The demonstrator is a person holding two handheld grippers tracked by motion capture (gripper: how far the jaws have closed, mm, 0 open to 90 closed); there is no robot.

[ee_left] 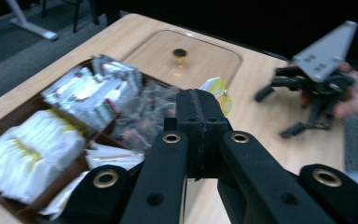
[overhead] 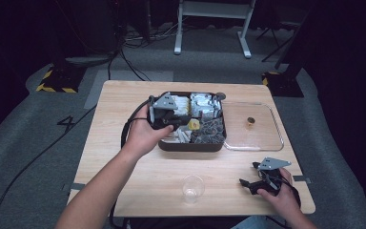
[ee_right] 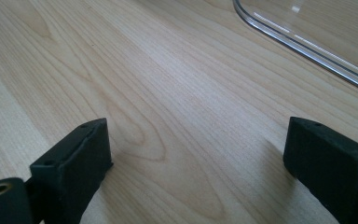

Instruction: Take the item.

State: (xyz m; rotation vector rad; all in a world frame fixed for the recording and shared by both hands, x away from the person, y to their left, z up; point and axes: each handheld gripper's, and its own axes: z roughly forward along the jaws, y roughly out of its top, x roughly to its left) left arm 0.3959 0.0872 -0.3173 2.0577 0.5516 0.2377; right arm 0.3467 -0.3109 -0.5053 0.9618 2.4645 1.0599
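Yellow sachet (ee_left: 216,91), small and crinkly, sits pinched between the closed jaws of the left gripper (ee_left: 200,109), just above the dark brown compartmented tray (overhead: 217,145) at the centre of the high view. White and silver packets (ee_left: 91,93) fill the tray's sections around it. A clear plastic lid with a round knob (overhead: 250,121) lies right of the tray, touching it. A clear plastic cup (overhead: 192,187) stands at lower centre. The right gripper (ee_right: 196,158) rests wide open on the light wooden table (overhead: 124,102), lower right.
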